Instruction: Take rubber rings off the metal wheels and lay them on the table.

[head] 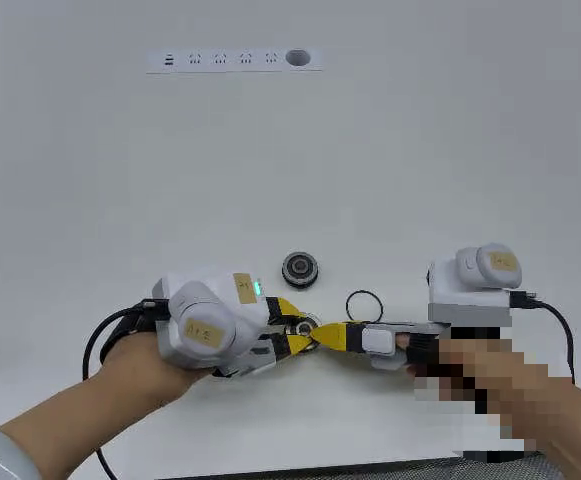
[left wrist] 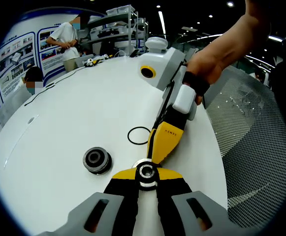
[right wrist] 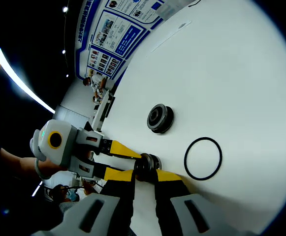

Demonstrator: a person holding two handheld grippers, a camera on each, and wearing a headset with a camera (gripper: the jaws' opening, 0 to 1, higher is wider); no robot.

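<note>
Nearest in, the left hand-held gripper (head: 292, 325) has its yellow-tipped jaws drawn in tight on a small metal wheel (left wrist: 146, 172), one tip on each side of it, and is holding it just over the white tabletop (head: 420, 180); meeting it head-on at that same wheel comes the right hand-held gripper (right wrist: 146, 175), jaws narrowed to about the wheel's width and clamped on it from the opposite side; whether those tips pinch the rubber band itself or the metal is too small to tell; a hand (head: 490, 375) grips the right tool behind it. Just beyond the held wheel, on the right gripper's side, a loose rubber ring (head: 364, 305) lies flat on the tabletop, apart from everything; a little farther back from the held wheel, on the left gripper's side, sits a second wheel (head: 300, 269), dark band showing around its rim, touching nothing; well beyond the held wheel, at the far edge, a white power strip (head: 235, 60) lies flat.
</note>
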